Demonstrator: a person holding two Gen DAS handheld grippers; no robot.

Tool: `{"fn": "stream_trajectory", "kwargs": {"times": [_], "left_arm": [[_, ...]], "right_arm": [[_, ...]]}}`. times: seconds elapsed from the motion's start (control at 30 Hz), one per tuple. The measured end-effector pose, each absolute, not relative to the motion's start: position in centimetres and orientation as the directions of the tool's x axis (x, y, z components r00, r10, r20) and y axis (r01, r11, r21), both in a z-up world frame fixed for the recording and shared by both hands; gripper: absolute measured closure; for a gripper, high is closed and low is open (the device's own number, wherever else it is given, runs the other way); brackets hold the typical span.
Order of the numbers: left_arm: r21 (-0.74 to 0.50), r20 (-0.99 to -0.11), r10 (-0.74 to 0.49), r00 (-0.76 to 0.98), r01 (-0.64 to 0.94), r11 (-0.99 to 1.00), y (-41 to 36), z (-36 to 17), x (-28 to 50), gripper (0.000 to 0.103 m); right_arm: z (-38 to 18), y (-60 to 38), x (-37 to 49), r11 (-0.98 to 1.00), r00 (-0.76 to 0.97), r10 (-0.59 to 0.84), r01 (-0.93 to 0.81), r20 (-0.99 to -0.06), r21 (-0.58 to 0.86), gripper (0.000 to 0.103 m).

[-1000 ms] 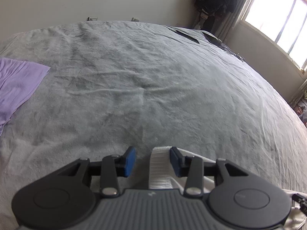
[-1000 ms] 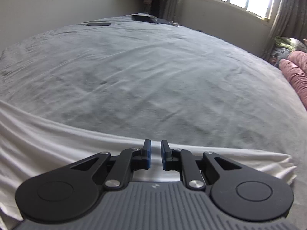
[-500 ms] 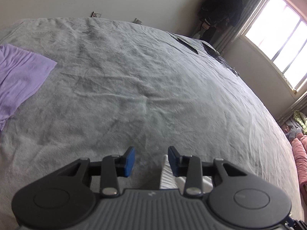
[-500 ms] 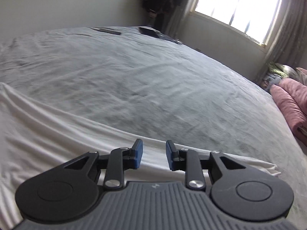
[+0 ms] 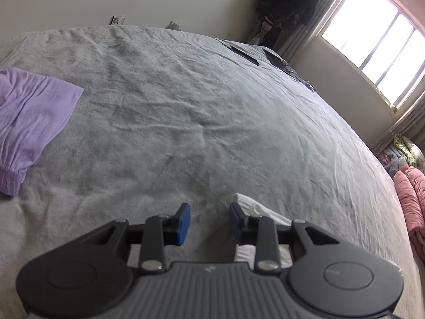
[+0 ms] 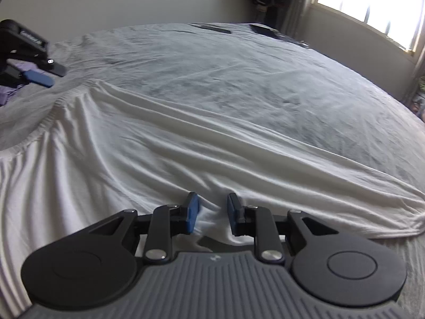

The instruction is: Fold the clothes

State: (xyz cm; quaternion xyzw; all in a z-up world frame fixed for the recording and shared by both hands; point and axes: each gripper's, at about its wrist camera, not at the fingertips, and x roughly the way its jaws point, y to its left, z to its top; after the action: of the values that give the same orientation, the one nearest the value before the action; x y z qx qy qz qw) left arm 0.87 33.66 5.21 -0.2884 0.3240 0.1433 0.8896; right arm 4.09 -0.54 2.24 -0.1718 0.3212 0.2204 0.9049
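The left gripper (image 5: 207,223) has been narrowing, its fingers apart and empty beside the white garment (image 6: 186,143); the right gripper (image 6: 211,216) has been closing slightly, straddling a cloth ridge, probably repositioning.

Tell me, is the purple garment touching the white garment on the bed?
Apart. The left wrist view shows bare grey bedcover between the purple garment and the white garment.

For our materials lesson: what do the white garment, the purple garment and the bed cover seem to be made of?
White garment: thin, soft knit, probably cotton; drapes in fine ripples.
Purple garment: light crinkled fabric, matte, gathered hem.
Bed cover: grey, fuzzy nap, perhaps fleece or terry.
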Motion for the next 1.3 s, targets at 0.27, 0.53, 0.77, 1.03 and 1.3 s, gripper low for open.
{"fn": "stream_trajectory", "kwargs": {"times": [0.27,0.53,0.77,1.03,1.3], "left_arm": [[-0.449,-0.66,0.006,0.751,-0.401,0.799,33.6,5.1,-1.1,0.071],[-0.473,-0.644,0.009,0.765,-0.407,0.781,34.7,6.0,-2.9,0.071],[-0.438,-0.649,0.055,0.759,-0.432,0.788,36.0,5.9,-4.9,0.071],[-0.453,-0.657,0.031,0.753,-0.428,0.782,36.7,5.3,-6.6,0.071],[-0.521,-0.633,-0.047,0.772,-0.38,0.765,35.7,5.6,-7.3,0.071]], "right_arm": [[4.0,2.3,-0.5,0.821,0.722,0.368,-0.548,-0.586,-0.159,0.079],[5.6,9.6,-8.1,0.491,0.548,0.609,-0.828,-0.573,-0.271,0.057],[4.3,14.8,-10.5,0.315,0.468,0.631,-0.883,-0.618,-0.348,0.061],[4.8,13.7,-8.4,0.547,0.531,0.625,-0.821,-0.572,-0.164,0.091],[5.2,6.2,-4.4,0.674,0.49,0.735,-0.61,-0.469,0.418,0.092]]}}
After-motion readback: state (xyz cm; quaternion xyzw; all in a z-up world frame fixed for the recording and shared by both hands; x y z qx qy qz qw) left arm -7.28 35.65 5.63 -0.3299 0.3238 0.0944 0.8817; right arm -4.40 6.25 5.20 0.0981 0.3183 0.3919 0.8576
